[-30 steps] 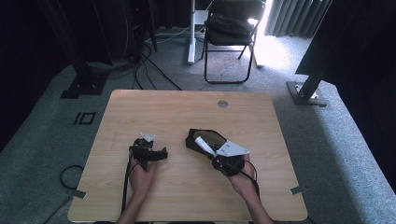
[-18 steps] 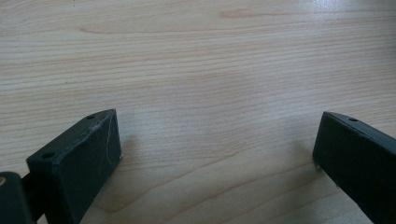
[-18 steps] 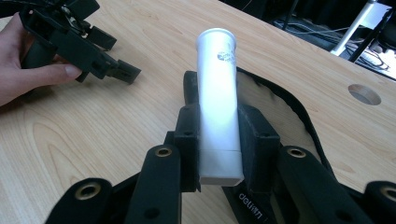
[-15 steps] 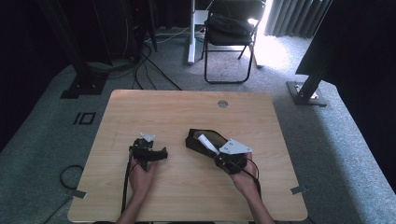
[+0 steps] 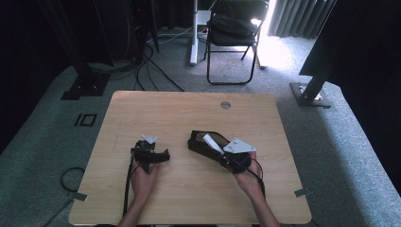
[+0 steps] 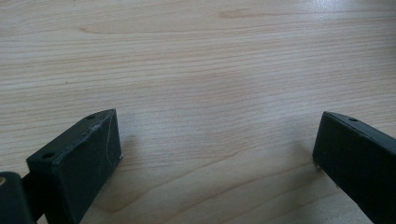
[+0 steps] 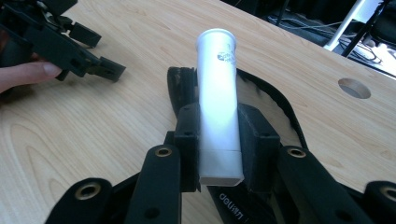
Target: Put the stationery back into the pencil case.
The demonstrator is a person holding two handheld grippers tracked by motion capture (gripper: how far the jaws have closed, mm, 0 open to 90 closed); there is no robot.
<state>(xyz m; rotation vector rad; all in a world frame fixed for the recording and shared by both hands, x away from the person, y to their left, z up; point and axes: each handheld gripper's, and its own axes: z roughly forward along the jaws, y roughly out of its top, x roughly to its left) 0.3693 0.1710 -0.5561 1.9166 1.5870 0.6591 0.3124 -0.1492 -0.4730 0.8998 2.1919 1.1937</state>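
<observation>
Now the right gripper [image 7: 218,140] clamps its jaws on a white tube [image 7: 216,98] (held lengthwise between them) above a black pouch [image 7: 180,88]. Left gripper [image 6: 217,154] rests wide open on the bare worktop [image 6: 196,56].

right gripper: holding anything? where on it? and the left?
The right gripper is shut on a white tube, its fingers clamping the flat crimped end. The left gripper is open over bare table, holding nothing.
</observation>
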